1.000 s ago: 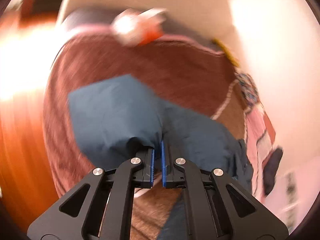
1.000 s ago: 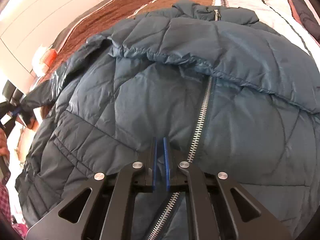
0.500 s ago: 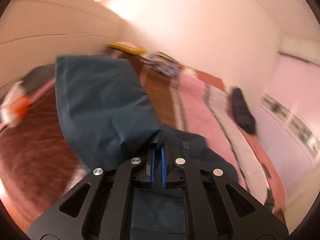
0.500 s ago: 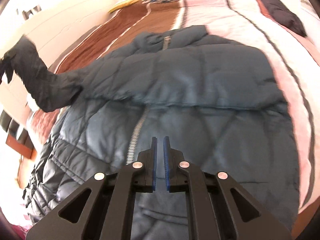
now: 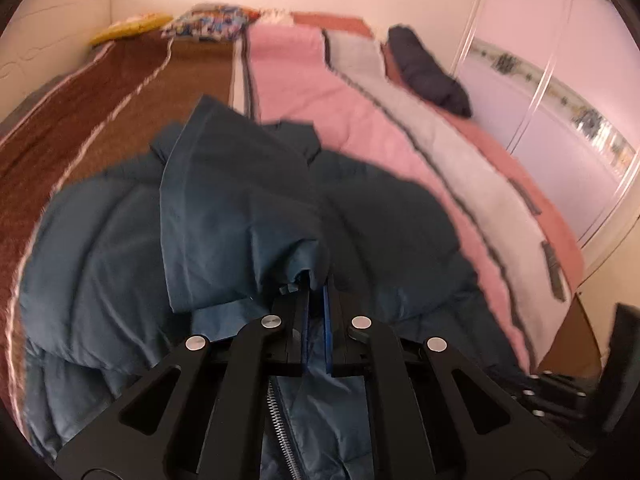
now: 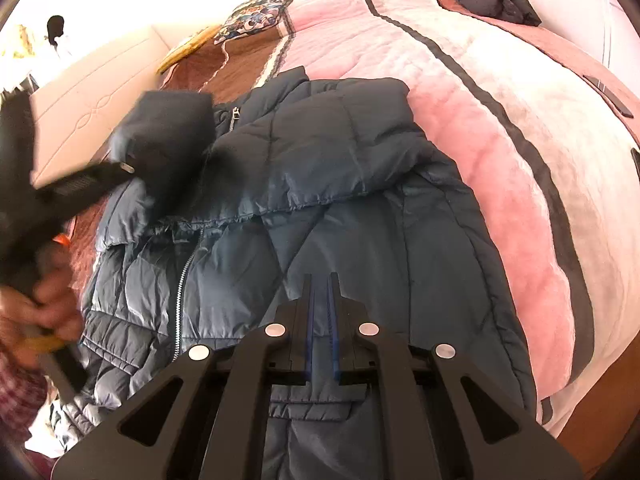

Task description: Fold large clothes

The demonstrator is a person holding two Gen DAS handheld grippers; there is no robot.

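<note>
1. we hold the cuff of the sleeve (image 5: 240, 216) of the dark teal quilted puffer jacket (image 6: 360, 208) pinched in our left gripper (image 5: 316, 280), whose blue-padded fingers are closed on the fabric; the jacket lies front up on the striped brown, pink and white bedspread (image 6: 500, 120), its hem towards the bed's near edge and its collar towards the far end.
2. our right gripper (image 6: 321, 280) hovers over the jacket's lower front with its fingers nearly together and nothing between them, so it pins nothing.
3. the cuff grip looks shallow: slick shell fabric bunched at the fingertips could slide out, and the sleeve would then flop back off the chest.
4. with nothing weighing the body down, pulling the sleeve across may drag the whole jacket sideways towards the bed's right edge rather than fold it.
5. the padding is springy, so a sleeve laid across the metal zip (image 6: 182, 276) will probably lift again unless we press it.
6. both tools work over the same front panel; the left one (image 6: 80, 188) sweeping across could collide with the right.
7. the folded dark garment (image 5: 430, 72) at the far right edge is well apart, no hazard.
</note>
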